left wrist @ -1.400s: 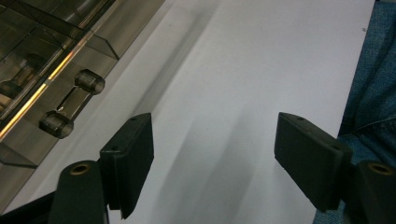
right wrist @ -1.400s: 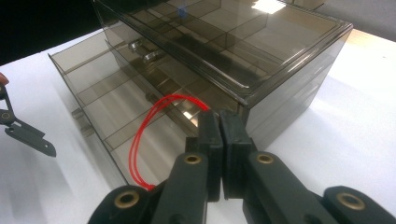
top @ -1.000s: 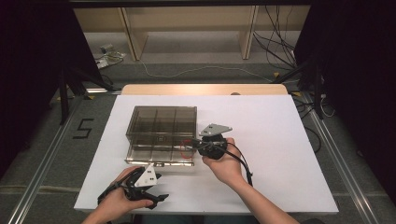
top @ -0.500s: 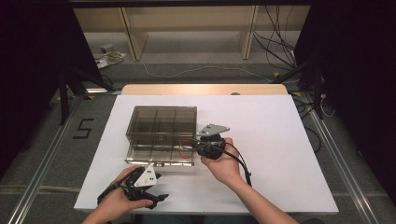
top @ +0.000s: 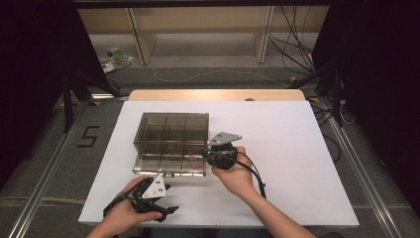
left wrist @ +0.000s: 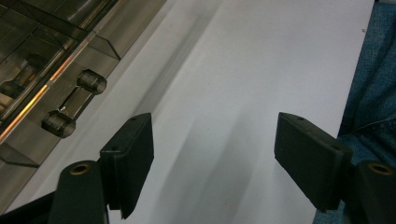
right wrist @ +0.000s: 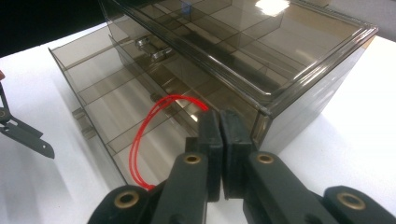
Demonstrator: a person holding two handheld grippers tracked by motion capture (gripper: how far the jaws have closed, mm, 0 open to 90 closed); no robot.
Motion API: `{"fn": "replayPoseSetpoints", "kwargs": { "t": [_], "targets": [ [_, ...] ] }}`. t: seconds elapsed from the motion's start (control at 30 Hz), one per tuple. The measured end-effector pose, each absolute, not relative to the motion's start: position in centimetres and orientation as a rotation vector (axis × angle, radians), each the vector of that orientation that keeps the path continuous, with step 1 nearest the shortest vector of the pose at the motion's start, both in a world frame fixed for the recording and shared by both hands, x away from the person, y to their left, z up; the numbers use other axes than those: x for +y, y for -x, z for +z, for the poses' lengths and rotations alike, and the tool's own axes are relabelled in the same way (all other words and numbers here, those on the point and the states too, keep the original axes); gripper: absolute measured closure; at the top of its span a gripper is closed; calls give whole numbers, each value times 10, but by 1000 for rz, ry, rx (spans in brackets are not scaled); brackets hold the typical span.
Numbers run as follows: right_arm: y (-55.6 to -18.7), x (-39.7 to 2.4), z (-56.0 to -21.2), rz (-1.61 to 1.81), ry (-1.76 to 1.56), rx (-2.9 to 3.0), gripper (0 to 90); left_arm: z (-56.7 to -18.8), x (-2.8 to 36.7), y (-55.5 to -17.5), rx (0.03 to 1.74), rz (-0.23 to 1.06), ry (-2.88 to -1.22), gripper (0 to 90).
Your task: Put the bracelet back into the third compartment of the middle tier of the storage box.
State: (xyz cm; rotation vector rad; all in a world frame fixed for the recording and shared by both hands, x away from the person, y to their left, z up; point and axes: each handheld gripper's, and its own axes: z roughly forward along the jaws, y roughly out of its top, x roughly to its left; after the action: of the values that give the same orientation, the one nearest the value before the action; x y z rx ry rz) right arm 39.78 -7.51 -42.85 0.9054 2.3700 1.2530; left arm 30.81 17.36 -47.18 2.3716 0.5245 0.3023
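Smoke-tinted clear plastic drawer box (top: 171, 141) sat mid-table, its lower drawer (right wrist: 121, 116) pulled out toward me. My left gripper (top: 157, 202) rested wide open and empty, nearer me; my right gripper (right wrist: 220, 140) was clamped on a thin red wire loop (right wrist: 144, 135) that curved leftward over the open drawer.

One smoked transparent drawer box (top: 172, 135) is counted on the white table (top: 297, 148), centre-left of the high view. One drawer (top: 168, 165) is seen pulled out at its lower edge, and two round knobs (left wrist: 91, 81) are counted on its front, upper left of the left gripper view. One red loop of wire (right wrist: 144, 140) is seen, lower left of the right gripper view. Two grippers are counted: the left gripper (top: 153, 201) at lower left, the right gripper (top: 208, 154) at centre. Two hands are counted.
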Motion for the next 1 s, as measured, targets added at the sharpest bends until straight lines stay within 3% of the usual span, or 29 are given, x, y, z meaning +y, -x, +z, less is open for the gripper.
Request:
{"fn": "replayPoseSetpoints", "kwargs": {
  "t": [1.0],
  "targets": [
    [-398,-69,-435,1213,-894,2384,886,-472,174,-308,525,301,-2371,286]
  ]
}}
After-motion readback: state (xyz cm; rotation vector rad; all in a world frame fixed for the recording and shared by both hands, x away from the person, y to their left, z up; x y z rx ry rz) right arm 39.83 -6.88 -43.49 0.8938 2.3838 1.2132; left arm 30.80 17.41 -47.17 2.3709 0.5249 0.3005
